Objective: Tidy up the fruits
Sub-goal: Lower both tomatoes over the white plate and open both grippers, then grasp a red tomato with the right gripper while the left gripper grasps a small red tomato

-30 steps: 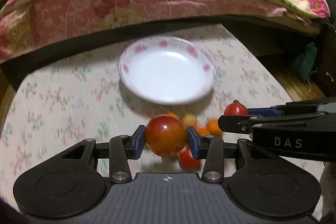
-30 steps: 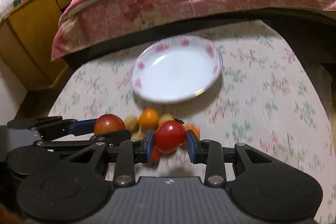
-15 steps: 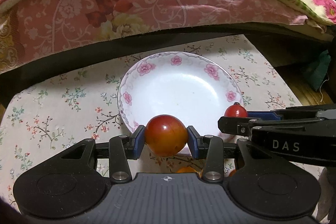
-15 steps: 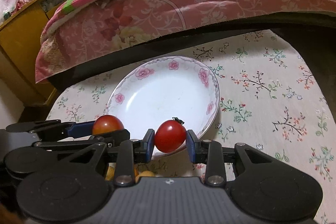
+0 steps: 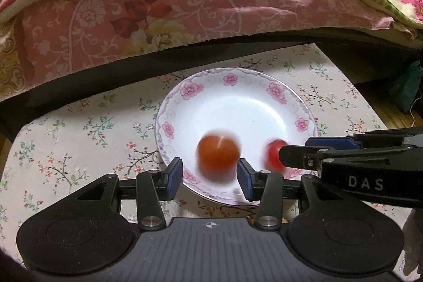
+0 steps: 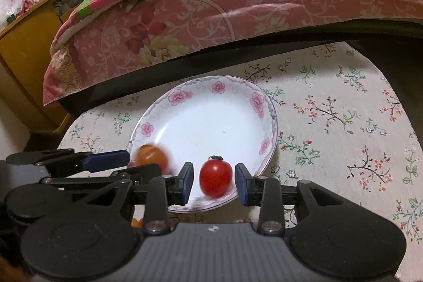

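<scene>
Left claw [image 5: 210,177] opening, pads clear of the blurred orange-red tomato [image 5: 218,156] between them, over the near side of the floral plate [image 5: 238,77] on the surface [image 5: 66,149]. Right claw [image 6: 213,183] opening too, small red tomato [image 6: 215,177] loose between its pads, stem end up, long axis roughly upright. Blur probably hides whether either fruit touches the plate. An orange fruit [image 6: 137,222] lies mostly hidden under the claws.

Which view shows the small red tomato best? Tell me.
The right wrist view: the small red tomato sits nearly sharp, stem visible, between the opening right gripper pads, over the plate. The left wrist view shows it blurred, partly hidden behind a gripper finger.
</scene>
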The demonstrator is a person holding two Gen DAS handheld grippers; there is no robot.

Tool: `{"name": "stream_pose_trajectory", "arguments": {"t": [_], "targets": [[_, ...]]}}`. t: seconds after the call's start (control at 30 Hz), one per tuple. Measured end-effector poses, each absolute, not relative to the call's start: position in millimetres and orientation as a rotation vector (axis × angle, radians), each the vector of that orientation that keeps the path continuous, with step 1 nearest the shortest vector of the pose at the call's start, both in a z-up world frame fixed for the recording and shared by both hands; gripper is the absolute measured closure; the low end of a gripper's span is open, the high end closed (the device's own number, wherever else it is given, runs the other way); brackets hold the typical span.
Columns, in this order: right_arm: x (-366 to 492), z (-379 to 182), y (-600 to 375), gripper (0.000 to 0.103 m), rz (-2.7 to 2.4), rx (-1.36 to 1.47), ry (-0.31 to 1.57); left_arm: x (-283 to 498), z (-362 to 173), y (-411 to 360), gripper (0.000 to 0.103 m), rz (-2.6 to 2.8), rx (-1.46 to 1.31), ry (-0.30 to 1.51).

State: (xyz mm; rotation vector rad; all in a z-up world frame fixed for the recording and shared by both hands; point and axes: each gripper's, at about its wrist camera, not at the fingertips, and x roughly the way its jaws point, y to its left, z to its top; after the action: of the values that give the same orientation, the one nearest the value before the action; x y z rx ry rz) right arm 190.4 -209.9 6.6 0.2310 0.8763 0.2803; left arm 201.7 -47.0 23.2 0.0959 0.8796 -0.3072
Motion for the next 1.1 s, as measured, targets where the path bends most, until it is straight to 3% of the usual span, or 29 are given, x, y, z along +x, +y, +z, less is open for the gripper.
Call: {"name": "stream_pose_trajectory", "arguments": {"t": [0.73,1.1], "targets": [[140.8,30.8,-197.0,0.069,0.265,0.183,0.837,147.7,60.1,-19.1,0.040,-0.290,0.113,0.824],[100.0,22.5,-178.1,0.069,0.293,0.163,0.880,108.4,48.7,13.6,0.039,-0.274,0.111,0.870]]}}
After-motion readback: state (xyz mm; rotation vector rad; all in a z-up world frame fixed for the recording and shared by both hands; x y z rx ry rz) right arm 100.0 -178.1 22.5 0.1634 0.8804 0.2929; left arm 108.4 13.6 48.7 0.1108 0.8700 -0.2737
